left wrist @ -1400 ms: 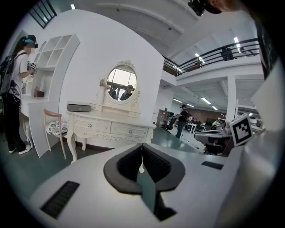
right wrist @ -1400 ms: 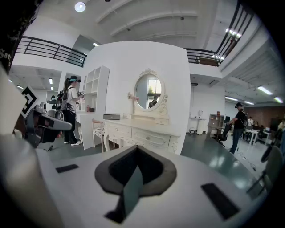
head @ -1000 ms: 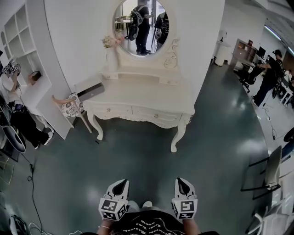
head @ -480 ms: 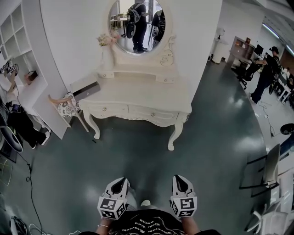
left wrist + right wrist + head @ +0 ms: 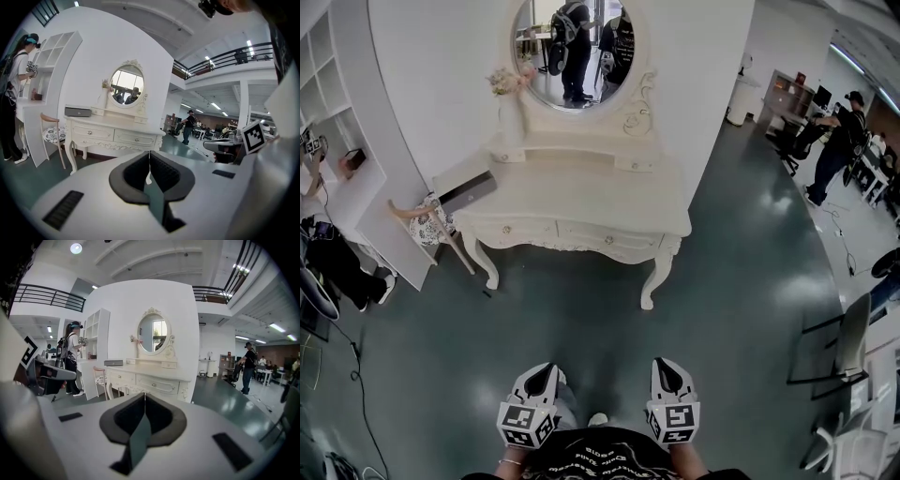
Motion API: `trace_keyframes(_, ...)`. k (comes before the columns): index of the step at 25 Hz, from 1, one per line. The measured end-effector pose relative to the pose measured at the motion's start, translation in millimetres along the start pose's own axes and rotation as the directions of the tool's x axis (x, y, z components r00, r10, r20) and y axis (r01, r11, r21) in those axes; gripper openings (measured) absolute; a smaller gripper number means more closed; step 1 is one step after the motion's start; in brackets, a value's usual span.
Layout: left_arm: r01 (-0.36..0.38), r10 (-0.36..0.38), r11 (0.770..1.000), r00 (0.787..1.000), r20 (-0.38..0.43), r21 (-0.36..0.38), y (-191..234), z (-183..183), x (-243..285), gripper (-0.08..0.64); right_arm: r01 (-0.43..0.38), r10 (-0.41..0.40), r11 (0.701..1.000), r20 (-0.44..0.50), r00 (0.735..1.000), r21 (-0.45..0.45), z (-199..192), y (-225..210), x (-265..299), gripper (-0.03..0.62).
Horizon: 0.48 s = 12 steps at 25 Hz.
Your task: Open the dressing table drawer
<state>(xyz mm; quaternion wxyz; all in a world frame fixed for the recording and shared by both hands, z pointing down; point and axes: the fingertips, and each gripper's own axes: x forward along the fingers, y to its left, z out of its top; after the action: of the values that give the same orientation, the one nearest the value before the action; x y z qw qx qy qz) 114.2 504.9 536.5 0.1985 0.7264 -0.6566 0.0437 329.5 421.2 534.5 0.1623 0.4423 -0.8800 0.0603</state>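
Note:
The white dressing table (image 5: 581, 192) stands against the wall ahead, with an oval mirror (image 5: 572, 52) above it. Its front holds two closed drawers, a left drawer (image 5: 508, 230) and a right drawer (image 5: 607, 240), each with a small knob. My left gripper (image 5: 541, 379) and right gripper (image 5: 667, 374) are side by side at the bottom of the head view, well short of the table. The left gripper (image 5: 149, 163) is shut and empty, with the drawers (image 5: 115, 136) beyond it. The right gripper (image 5: 144, 401) is shut on nothing and points at the table (image 5: 154, 379).
A grey box (image 5: 467, 194) lies on the table's left end. A chair (image 5: 427, 225) stands at its left, next to a white shelf unit (image 5: 352, 202) with a person (image 5: 71, 357) at it. People (image 5: 839, 145) and a black chair (image 5: 853, 342) are at the right.
In the head view the dressing table has grown slightly larger and drifted left. Both grippers stay shut, side by side at the bottom edge.

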Motion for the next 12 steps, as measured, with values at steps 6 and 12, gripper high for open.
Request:
trace_keyframes(6, 0.036, -0.036, 0.999, 0.999, -0.023, 0.024, 25.3, 14.8, 34.2, 0.017, 0.032, -0.032, 0.999, -0.008, 0.999, 0.006, 12.2, -2.3, 34.8, 0.012)
trace_keyframes(12, 0.078, -0.077, 0.996, 0.997, -0.020, 0.040, 54.1, 42.1, 74.6, 0.017, 0.063, -0.063, 0.998, -0.017, 0.998, 0.014, 27.9, -3.5, 74.5, 0.012)
